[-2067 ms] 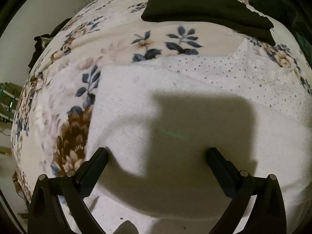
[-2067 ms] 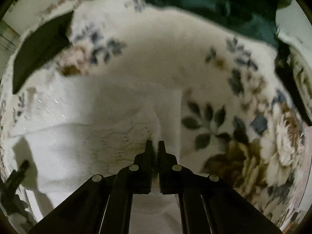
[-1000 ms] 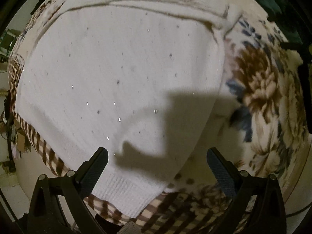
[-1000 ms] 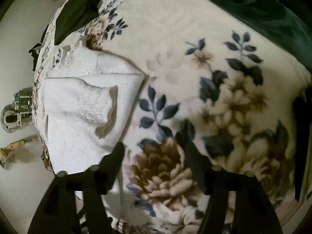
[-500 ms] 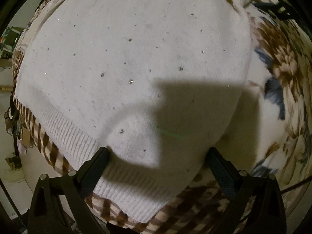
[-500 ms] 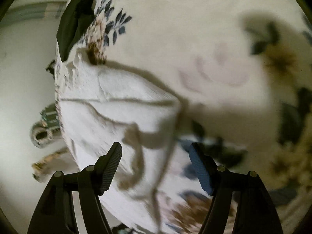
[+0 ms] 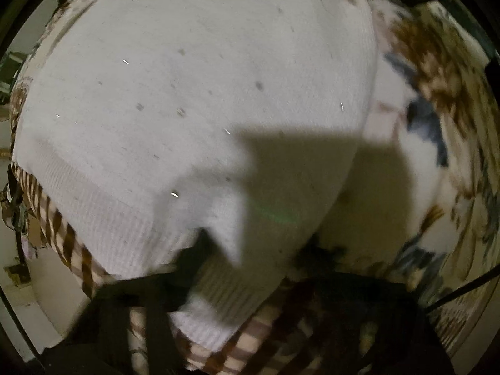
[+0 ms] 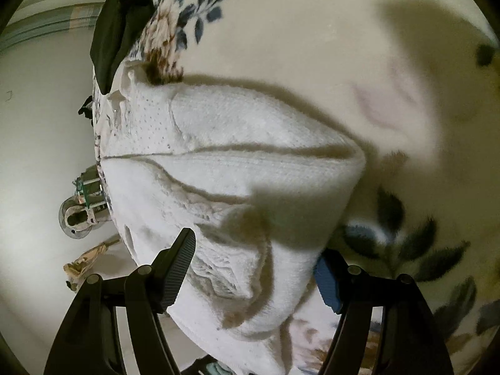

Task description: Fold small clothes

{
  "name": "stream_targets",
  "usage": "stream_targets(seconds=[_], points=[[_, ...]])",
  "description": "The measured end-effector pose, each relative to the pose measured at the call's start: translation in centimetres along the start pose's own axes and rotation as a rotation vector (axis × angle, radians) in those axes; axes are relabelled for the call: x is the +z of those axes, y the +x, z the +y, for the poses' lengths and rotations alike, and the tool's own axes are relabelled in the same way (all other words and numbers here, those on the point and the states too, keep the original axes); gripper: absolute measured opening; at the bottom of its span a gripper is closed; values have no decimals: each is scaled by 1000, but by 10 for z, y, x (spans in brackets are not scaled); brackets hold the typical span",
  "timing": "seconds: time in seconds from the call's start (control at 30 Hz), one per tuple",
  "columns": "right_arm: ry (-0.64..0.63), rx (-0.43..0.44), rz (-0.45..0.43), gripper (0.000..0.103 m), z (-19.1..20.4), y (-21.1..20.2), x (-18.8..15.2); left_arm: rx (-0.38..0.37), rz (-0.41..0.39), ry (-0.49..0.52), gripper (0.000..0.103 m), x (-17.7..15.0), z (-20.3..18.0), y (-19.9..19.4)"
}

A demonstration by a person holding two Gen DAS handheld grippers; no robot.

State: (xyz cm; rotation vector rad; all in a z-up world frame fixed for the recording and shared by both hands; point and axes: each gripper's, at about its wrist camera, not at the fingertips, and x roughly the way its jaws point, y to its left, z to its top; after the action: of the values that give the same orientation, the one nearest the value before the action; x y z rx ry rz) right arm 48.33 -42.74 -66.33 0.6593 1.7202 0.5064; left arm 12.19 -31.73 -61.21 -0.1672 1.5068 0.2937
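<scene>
Garment: white knit sweater (image 7: 193, 93), studded with small sparkles, lies partly folded on the floral blanket (image 8: 312, 31); its ribbed hem hangs toward the blanket's striped edge.
Layers: from my right wrist view I count stacked folds, with a lacy panel (image 8: 218, 275) tucked nearest me.
Left gripper (image 7: 250, 250): badly blurred; one dark finger (image 7: 190, 256) sits at the ribbed hem, the other is lost in shadow. I cannot tell whether it is parted or pinching cloth.
Right gripper (image 8: 253, 268): jaws spread wide, straddling the folded corner, grasping nothing.
Elsewhere: a black garment (image 8: 118, 22) rests on the blanket, well apart from my sweater.
Step, my read: taking the near end to make a further fold.
Risk one: pinching only the top layer, so the stack peels open when lifted.
Risk two: catching the fleecy blanket with the hem and dragging it.
Risk three: hem near the edge; a tug that way could slide the sweater off.
</scene>
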Motion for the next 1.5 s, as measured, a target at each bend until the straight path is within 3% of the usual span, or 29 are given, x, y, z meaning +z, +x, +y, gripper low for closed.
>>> stream_targets(seconds=[0.03,0.07,0.1,0.17,0.47,0.57,0.8,0.97,1.17,1.5], points=[[-13,-13,-2,49,-2,-4,-2,3,-23,-12,9,0,5,-5],[-32,-25,1,28,-1,-6,-5,-4,-39,-23,9,-1,10,-10],[-56,-39,-6,19,5,-6,-7,-17,-57,-37,8,-1,15,-15],[-68,-46,-19,17,12,-9,-10,-29,-89,-56,8,-2,26,-27],[-71,-100,-88,14,79,-49,-20,-71,-155,-118,7,-1,83,-100],[-83,-124,-94,14,120,-61,-23,-111,-153,-181,7,32,111,-126],[-134,-201,-118,13,230,-53,-26,-155,-168,-268,7,74,189,-158],[-143,-259,-143,13,299,-24,-22,-190,-164,-259,7,101,246,-158],[-146,-362,-147,13,367,39,-8,-247,-141,-274,7,132,317,-134],[-202,-530,-101,13,431,162,31,-303,-95,-370,7,168,403,-76]])
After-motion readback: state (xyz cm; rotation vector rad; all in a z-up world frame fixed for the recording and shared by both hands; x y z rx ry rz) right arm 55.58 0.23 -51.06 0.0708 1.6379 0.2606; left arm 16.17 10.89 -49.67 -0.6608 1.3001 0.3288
